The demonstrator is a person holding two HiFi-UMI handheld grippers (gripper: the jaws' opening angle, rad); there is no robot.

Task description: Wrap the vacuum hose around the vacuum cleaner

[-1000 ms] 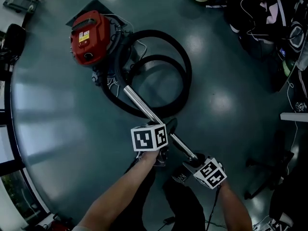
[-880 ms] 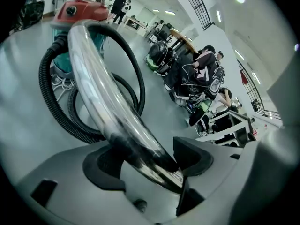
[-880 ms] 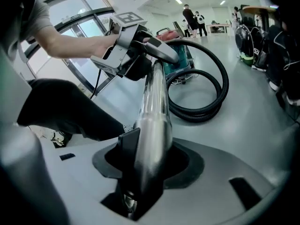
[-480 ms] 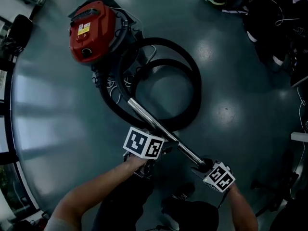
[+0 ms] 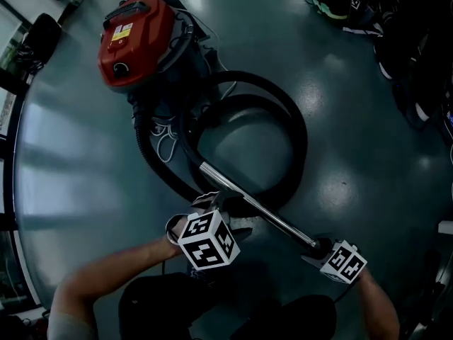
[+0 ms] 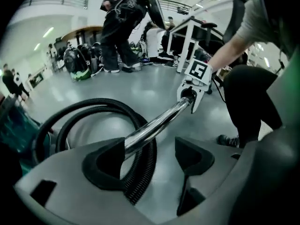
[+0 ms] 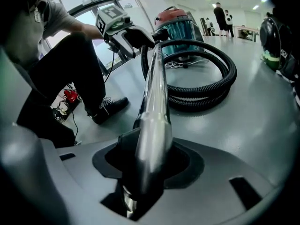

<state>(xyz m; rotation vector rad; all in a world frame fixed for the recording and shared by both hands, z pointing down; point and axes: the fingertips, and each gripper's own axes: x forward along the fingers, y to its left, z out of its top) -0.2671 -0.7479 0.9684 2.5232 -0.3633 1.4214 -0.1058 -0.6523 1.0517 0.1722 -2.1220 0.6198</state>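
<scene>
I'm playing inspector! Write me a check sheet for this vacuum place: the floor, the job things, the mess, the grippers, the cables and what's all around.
Surface: shiny grey-blue floor, with ceiling lights reflecting in it.
Job's things: red vacuum cleaner standing upright; black hose looped on the floor beside it, not yet wrapped around it; metal tube at the hose's end.
Clutter: bags on the floor further off.
Grippers: left gripper has just been opening its jaws, with the tube between them but not clamped; right gripper shut on the tube's end.
Cables: white cord lying loose by the vacuum's base.
Surroundings: people standing, desks behind them.
</scene>
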